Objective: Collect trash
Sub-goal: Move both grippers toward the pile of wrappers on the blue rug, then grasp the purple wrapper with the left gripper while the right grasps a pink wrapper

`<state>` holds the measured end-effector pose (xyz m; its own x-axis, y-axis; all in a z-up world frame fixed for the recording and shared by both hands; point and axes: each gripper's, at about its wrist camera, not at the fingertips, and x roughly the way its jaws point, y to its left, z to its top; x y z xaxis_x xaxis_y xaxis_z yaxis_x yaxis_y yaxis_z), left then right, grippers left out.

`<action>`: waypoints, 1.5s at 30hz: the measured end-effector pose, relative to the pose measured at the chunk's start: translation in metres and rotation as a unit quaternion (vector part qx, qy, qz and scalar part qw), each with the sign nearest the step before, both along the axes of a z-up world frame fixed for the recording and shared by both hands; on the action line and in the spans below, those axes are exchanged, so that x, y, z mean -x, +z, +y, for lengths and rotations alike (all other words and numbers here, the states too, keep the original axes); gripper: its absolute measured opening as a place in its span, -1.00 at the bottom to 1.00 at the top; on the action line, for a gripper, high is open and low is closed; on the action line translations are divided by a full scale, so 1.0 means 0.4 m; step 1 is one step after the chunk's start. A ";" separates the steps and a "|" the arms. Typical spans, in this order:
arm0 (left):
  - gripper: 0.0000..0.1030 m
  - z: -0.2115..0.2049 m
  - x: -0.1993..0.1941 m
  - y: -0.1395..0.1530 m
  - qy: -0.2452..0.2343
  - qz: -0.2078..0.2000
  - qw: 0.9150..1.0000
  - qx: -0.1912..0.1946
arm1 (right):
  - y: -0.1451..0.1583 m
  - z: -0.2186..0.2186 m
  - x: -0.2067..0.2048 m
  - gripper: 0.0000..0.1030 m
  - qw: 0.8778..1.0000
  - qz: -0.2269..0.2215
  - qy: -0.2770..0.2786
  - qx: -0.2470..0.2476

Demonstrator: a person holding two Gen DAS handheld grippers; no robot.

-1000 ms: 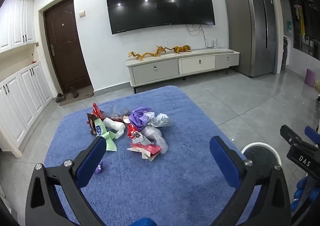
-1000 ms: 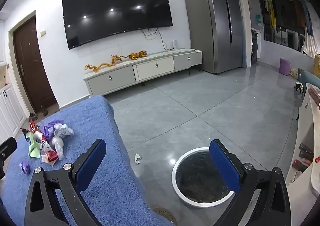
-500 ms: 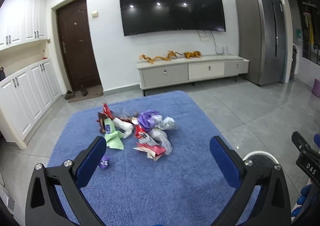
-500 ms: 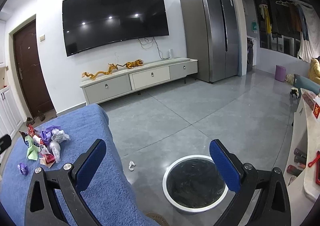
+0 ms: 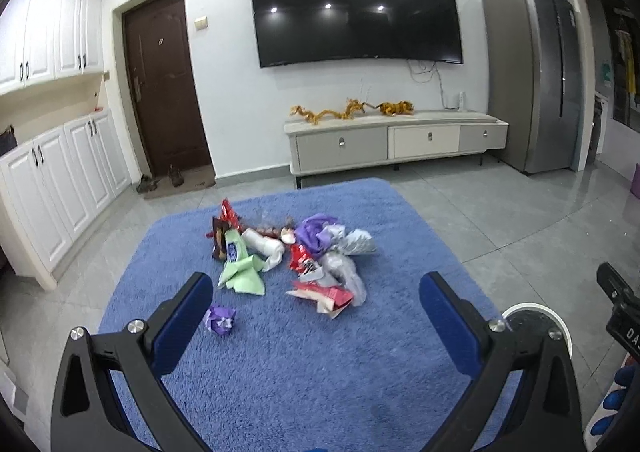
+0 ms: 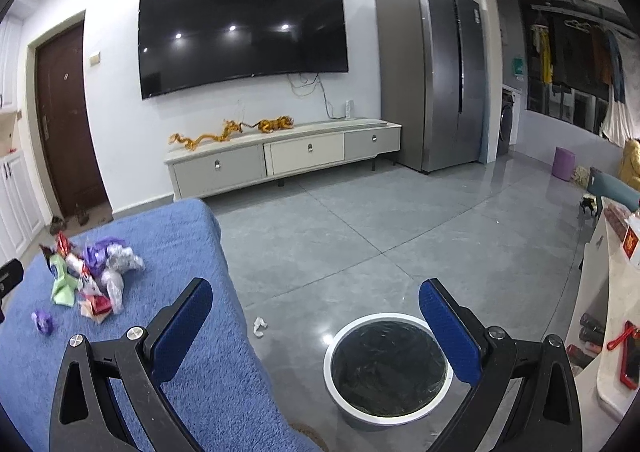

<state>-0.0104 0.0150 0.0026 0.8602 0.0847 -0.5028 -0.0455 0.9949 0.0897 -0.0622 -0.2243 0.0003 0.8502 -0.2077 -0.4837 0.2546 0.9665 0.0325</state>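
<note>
A pile of trash (image 5: pixel 296 256) lies on the blue cloth-covered table (image 5: pixel 280 364): red, green, purple and clear plastic wrappers. A small purple wrapper (image 5: pixel 219 319) lies apart at the near left. My left gripper (image 5: pixel 316 316) is open and empty, held above the table short of the pile. My right gripper (image 6: pixel 316 316) is open and empty, held over the floor above a white-rimmed bin (image 6: pixel 388 368) with a black liner. The pile also shows in the right wrist view (image 6: pixel 88 272), far to the left.
A white scrap (image 6: pixel 260 326) lies on the grey floor between table and bin. The bin's rim shows at the left wrist view's right edge (image 5: pixel 536 312). A TV cabinet (image 5: pixel 396 143) and fridge (image 6: pixel 432 71) stand at the far wall. A counter (image 6: pixel 612 316) is at the right.
Both views have tilted and shifted slightly; the trash pile now sits more centred before my left gripper, and the bin sits nearer the middle under my right gripper. Both grippers stayed open.
</note>
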 end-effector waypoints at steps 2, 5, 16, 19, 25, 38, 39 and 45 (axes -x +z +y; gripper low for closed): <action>1.00 0.029 -0.016 -0.017 0.010 0.008 1.000 0.010 | -0.009 0.014 -0.012 1.00 1.000 0.012 0.006 0.007; 1.00 0.077 -0.052 -0.044 0.032 0.017 0.999 0.010 | -0.026 0.028 -0.033 1.00 0.999 0.039 0.012 0.016; 1.00 0.231 -0.266 -0.085 0.076 0.017 0.996 0.033 | 0.007 0.054 -0.102 1.00 0.993 0.098 0.001 0.059; 1.00 0.245 -0.290 -0.079 0.072 0.014 0.996 0.057 | 0.039 0.068 -0.107 1.00 0.993 0.101 0.000 0.068; 1.00 0.291 -0.267 -0.083 0.068 0.014 0.993 0.093 | 0.090 0.117 -0.110 1.00 0.994 0.086 0.032 0.050; 0.83 0.496 -0.211 -0.228 0.084 0.083 0.990 0.082 | -0.098 0.321 -0.226 0.71 0.954 0.144 0.245 -0.094; 0.77 0.506 -0.214 -0.238 0.076 0.091 0.989 0.090 | -0.098 0.328 -0.230 0.61 0.951 0.145 0.255 -0.097; 0.74 0.486 -0.208 -0.259 -0.007 0.108 0.986 0.125 | -0.125 0.427 -0.298 0.46 0.922 0.151 0.343 -0.096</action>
